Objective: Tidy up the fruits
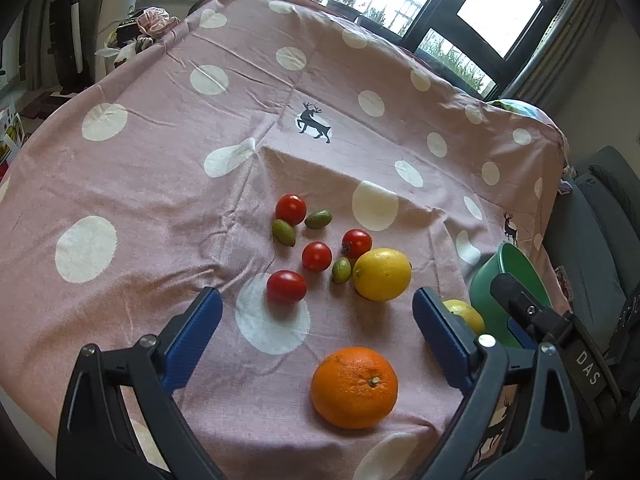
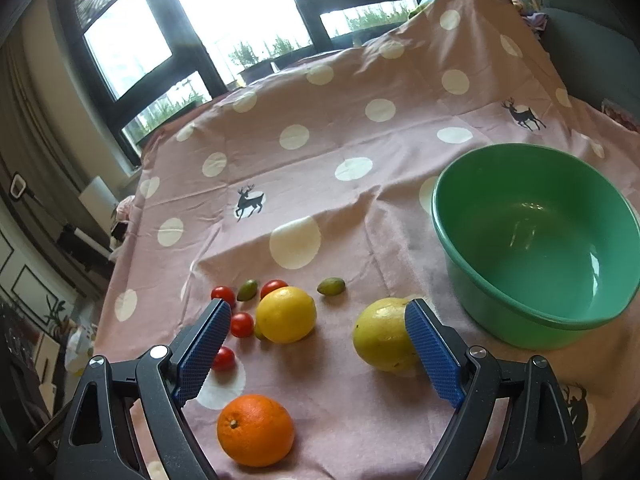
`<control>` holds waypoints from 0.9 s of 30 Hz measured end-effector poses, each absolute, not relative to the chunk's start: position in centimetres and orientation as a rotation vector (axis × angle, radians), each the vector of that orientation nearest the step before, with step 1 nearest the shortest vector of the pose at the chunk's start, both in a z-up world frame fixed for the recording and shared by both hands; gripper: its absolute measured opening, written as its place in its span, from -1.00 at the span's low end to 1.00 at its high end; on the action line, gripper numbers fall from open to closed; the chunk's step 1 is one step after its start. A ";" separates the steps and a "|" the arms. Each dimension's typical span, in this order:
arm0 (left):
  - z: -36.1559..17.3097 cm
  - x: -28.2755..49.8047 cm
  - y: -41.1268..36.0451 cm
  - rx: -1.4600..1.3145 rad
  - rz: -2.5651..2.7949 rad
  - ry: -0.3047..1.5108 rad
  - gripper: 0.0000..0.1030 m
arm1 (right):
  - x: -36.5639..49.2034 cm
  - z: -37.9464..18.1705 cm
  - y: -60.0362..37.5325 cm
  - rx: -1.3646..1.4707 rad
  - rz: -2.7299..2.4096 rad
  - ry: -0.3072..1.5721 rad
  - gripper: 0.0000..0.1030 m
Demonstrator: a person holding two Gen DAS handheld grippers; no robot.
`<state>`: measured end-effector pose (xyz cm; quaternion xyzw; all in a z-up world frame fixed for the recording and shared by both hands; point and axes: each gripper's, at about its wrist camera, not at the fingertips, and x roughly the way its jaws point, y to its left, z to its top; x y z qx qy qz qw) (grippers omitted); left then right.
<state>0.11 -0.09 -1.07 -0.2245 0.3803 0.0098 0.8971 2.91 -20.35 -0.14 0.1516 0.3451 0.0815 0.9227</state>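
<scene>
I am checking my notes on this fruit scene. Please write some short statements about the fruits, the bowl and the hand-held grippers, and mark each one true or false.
1. The green bowl has no fruit inside it. True.
2. The orange lies inside the bowl. False: it lies on the spotted cloth, near the left hand-held gripper.
3. Two lemons lie on the cloth. True: one beside the tomatoes, the other nearer the bowl.
4. The right hand-held gripper is shut on a tomato. False: its jaws stand open and hold nothing.
5. Only one tomato is on the cloth. False: four are there, for example this one.
</scene>
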 end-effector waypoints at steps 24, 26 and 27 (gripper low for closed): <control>-1.8 0.4 -0.1 -0.531 -0.082 0.854 0.28 | 3.4 -0.9 -20.8 0.373 0.199 0.760 0.21; -1.9 0.7 -0.4 -0.525 -0.106 0.886 0.22 | 3.5 -1.1 -20.9 0.400 0.220 0.776 0.21; -2.0 0.8 -0.6 -0.516 -0.114 0.906 0.19 | 3.6 -1.2 -20.9 0.415 0.240 0.790 0.21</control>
